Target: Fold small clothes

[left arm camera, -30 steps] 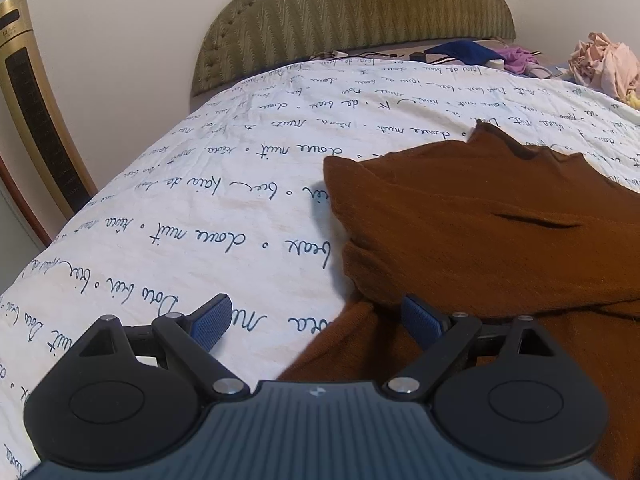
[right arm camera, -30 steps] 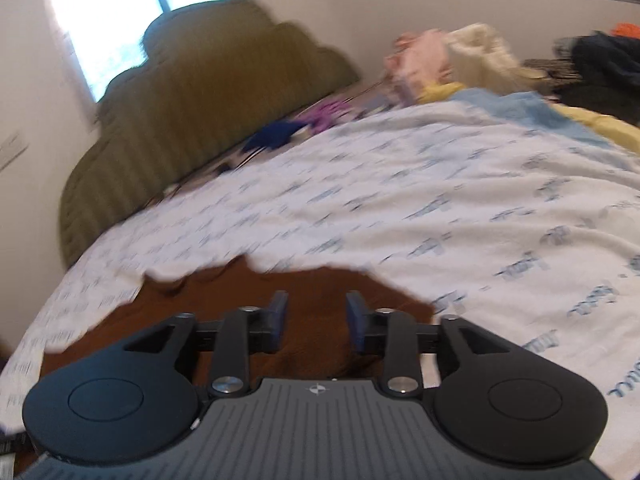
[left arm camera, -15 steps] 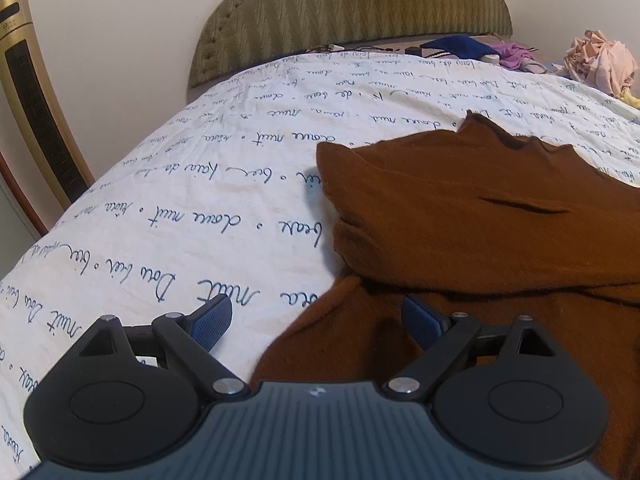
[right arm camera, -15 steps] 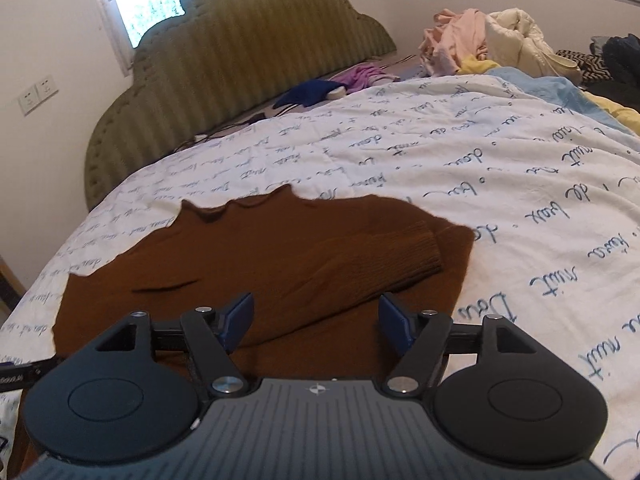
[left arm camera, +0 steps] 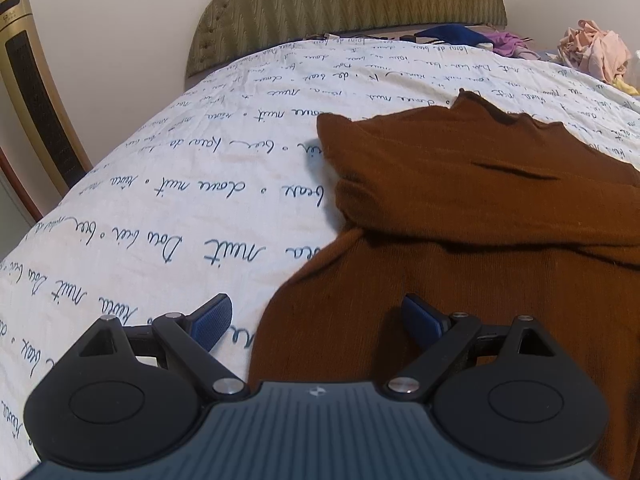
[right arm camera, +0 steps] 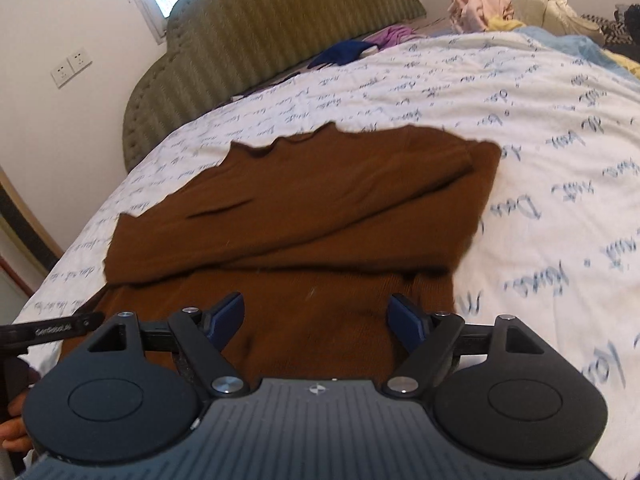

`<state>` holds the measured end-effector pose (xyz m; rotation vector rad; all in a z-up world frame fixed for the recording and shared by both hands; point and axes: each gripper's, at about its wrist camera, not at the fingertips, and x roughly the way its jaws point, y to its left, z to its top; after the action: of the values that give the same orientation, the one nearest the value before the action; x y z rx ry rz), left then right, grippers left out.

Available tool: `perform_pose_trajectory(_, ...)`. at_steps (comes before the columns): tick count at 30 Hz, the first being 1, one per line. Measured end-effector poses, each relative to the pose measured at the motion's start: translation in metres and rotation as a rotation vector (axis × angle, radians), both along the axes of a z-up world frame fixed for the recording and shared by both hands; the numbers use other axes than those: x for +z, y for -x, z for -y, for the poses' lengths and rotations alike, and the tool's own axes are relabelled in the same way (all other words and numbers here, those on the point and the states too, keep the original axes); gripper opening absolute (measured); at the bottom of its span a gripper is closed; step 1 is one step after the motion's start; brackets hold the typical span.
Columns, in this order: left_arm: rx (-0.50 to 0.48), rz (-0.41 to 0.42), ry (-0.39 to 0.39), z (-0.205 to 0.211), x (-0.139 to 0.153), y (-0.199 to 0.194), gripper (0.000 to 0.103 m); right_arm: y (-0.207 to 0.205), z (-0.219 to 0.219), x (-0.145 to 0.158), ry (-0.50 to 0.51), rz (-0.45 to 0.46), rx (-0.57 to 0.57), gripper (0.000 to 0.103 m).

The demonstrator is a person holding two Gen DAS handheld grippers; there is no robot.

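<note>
Right wrist view: your right gripper (right arm camera: pixel 316 318) has just spread wide over the sweater (right arm camera: pixel 320 208), pinching nothing; left gripper (left arm camera: pixel 316 322) spread too; sleeve fold released.

The sweater (left arm camera: pixel 500 208) is running off the left wrist picture at 3 o'clock, its lower hem lying hidden behind both gripper bodies. At 9 o'clock in the right wrist view, a hand (right arm camera: pixel 12 424) is showing only as a sliver. The script on the bedspread (right arm camera: pixel 560 160) is blurring toward 3 o'clock.
</note>
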<state>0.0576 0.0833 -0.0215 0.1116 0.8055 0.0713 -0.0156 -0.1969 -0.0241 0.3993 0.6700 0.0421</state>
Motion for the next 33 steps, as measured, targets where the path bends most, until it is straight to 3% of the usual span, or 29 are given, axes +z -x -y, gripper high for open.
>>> perform_pose_trajectory(14, -0.048, -0.003, 0.025, -0.011, -0.005, 0.041, 0.092, 0.056, -0.021, -0.008, 0.019, 0.024, 0.038, 0.079)
perform_pose_trajectory(21, -0.090, 0.019, 0.081, -0.021, -0.004, 0.071, 0.092, 0.072, -0.037, -0.008, 0.042, 0.045, 0.061, 0.082)
perform_pose_trajectory(27, -0.121, 0.081, 0.027, -0.032, 0.002, 0.082, 0.093, 0.081, -0.043, -0.008, 0.014, 0.076, 0.089, 0.085)
perform_pose_trajectory(29, -0.121, 0.075, 0.051, -0.040, 0.001, 0.081, 0.093, 0.083, -0.041, -0.010, -0.002, 0.095, 0.100, 0.085)
perform_pose_trajectory(33, -0.111, 0.027, 0.182, -0.052, -0.001, 0.082, 0.093, 0.084, -0.037, -0.013, -0.010, 0.085, 0.089, 0.081)
